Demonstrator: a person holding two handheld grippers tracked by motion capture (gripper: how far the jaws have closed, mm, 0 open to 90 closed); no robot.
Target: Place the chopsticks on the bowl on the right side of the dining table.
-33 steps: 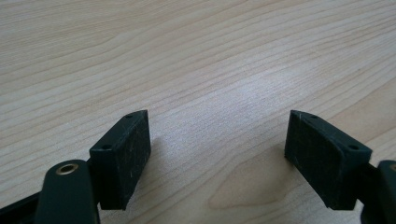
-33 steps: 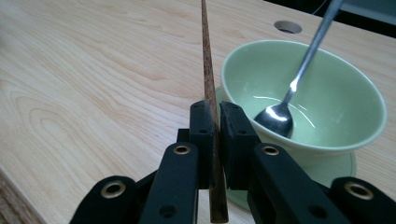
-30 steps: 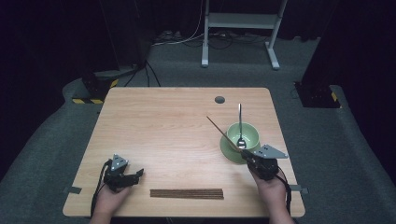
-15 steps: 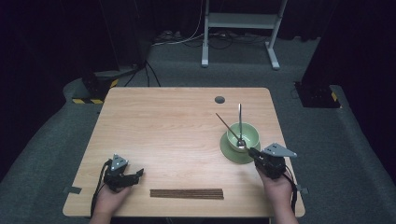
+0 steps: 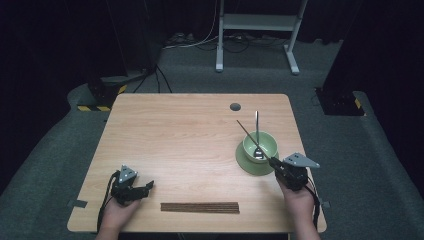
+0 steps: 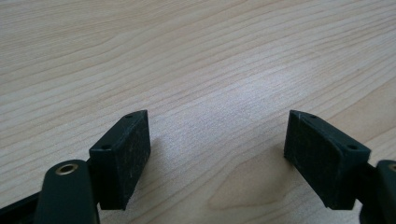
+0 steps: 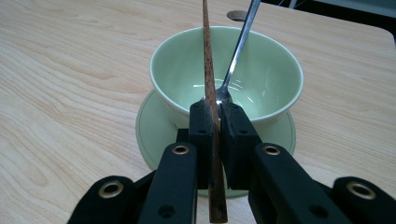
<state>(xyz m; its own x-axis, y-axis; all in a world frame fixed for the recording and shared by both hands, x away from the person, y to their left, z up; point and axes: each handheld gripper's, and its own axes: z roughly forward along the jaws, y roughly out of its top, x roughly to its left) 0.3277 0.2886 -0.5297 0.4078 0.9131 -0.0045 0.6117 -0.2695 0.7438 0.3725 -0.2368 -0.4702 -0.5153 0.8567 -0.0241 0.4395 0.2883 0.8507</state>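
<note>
the right gripper (image 7: 214, 135) clamps a chopstick (image 7: 208, 70) near its end: stiff, light, likely to pivot over the bowl (image 7: 261, 70). the left gripper (image 6: 217, 154) gapes empty.

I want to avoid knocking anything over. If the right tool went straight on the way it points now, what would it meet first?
Most likely the green bowl, directly ahead of the right tool, which is shut on a chopstick. The bowl's near wall sits just beyond the tips, though exact depth is unclear.

Pale matt wood table (image 5: 190, 130); glossy green bowl (image 7: 261, 70) (ceramic-looking); shiny metal spoon (image 7: 238, 42).
</note>
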